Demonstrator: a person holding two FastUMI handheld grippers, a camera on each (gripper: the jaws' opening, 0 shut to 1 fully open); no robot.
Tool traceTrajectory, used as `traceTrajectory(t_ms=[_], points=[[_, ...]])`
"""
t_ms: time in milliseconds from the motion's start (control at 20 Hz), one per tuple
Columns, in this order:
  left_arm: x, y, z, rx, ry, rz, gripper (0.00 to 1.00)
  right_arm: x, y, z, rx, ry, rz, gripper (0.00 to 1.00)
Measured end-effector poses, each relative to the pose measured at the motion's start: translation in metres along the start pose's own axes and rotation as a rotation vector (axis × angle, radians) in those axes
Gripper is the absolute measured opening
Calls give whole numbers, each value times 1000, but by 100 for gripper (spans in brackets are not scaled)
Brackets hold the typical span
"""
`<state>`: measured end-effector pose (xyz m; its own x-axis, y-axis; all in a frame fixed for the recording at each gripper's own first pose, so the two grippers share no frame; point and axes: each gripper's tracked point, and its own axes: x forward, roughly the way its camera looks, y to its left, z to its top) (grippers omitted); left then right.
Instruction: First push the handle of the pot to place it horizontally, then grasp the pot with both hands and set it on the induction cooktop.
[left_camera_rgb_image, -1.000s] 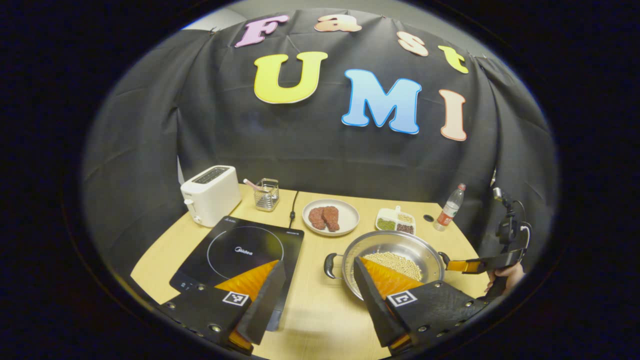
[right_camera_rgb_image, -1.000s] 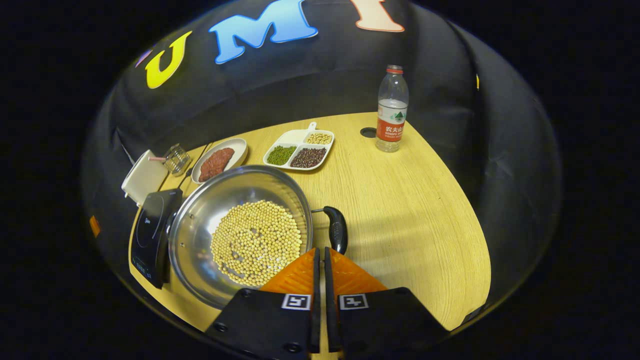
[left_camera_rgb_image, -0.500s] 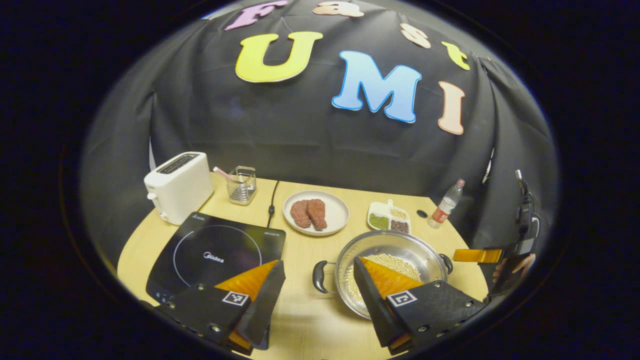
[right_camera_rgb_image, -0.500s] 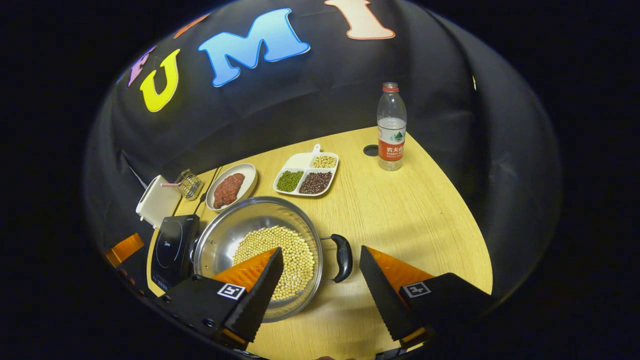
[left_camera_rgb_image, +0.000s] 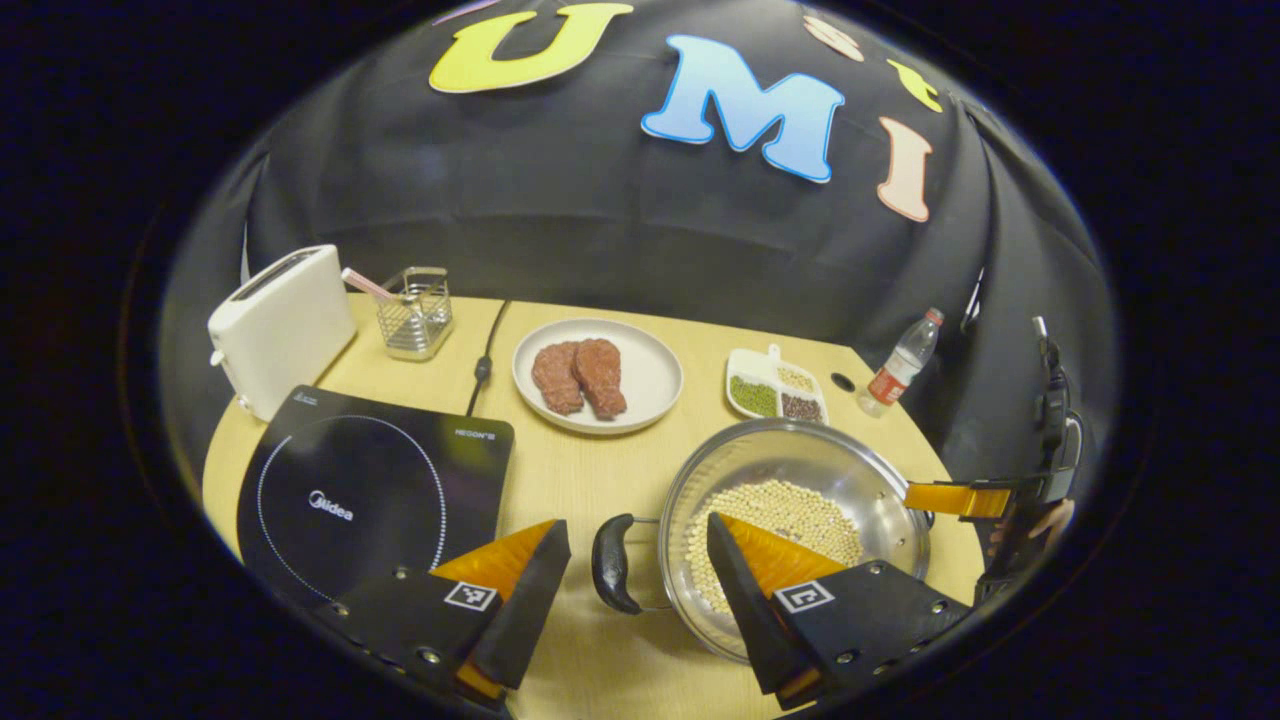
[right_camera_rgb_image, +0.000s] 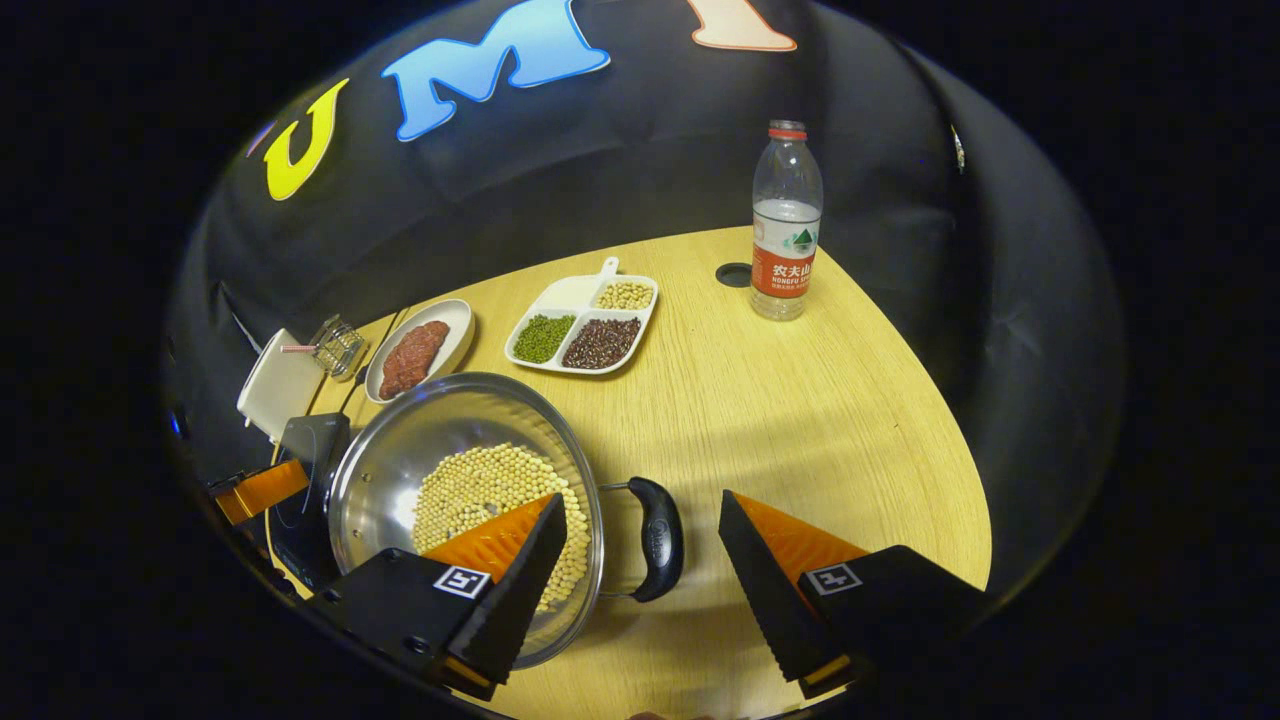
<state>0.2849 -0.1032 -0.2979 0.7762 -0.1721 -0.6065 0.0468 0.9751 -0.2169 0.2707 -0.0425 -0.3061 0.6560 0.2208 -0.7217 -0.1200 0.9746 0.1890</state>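
- Since a moment ago the left gripper (left_camera_rgb_image: 635, 545) has dropped closer to the pot (left_camera_rgb_image: 795, 530), and the right gripper (right_camera_rgb_image: 640, 525) has gone from closed to spread wide.
- Both are released now, each with one black loop handle between its fingers, not touching: left handle (left_camera_rgb_image: 610, 563), right handle (right_camera_rgb_image: 655, 538).
- One round shiny steel pot, holding lots of small pale beans, sits on the wooden table (right_camera_rgb_image: 800, 400) just beside the one flat black glass cooktop (left_camera_rgb_image: 370, 490).
- One boxy white toaster (left_camera_rgb_image: 280, 325), one wire basket (left_camera_rgb_image: 415, 310).
- One round white plate (left_camera_rgb_image: 650, 375) with two meat pieces, one three-part dish (right_camera_rgb_image: 580, 325), one clear plastic bottle (right_camera_rgb_image: 785, 225).
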Motion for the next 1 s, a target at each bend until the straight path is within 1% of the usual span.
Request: traceTrajectory(t_ms=[250,300,350,400,450,500,550,600,650,700,750,800,850,900,950,1000], points=[[29,4,-26,-1,63,-28,84,20,8,-22,9,26,12,98],[34,4,-29,-8,69,-36,85,24,7,-26,-9,25,4,98],[37,3,-30,-14,72,-45,82,27,4,-27,-30,22,-7,99],[40,2,-33,-20,74,-54,85,30,5,-30,-41,26,-7,98],[44,2,-33,-22,74,-59,85,32,7,-33,-38,33,0,98],[46,1,-36,-25,78,-66,82,35,11,-34,-25,38,12,98],[48,0,-37,-27,83,-73,85,38,14,-35,-9,40,23,99],[50,-2,-39,-29,88,-83,85,41,15,-37,2,40,29,93],[52,-4,-41,-33,94,-94,85,42,15,-36,6,39,32,89],[53,-8,-42,-38,99,-106,84,46,15,-35,7,34,28,94],[54,-1,-42,-31,91,-77,84,47,16,-34,12,29,27,81],[55,-1,-42,-37,85,-78,61,46,16,-34,18,32,29,77],[56,-1,-41,-39,88,-84,59,47,14,-34,21,32,24,81],[56,-2,-43,-43,89,-90,59,47,12,-33,30,32,25,81],[56,-3,-43,-43,91,-94,59,43,12,-32,41,32,28,78],[56,-3,-45,-40,99,-95,59,46,9,-33,55,28,15,78]])
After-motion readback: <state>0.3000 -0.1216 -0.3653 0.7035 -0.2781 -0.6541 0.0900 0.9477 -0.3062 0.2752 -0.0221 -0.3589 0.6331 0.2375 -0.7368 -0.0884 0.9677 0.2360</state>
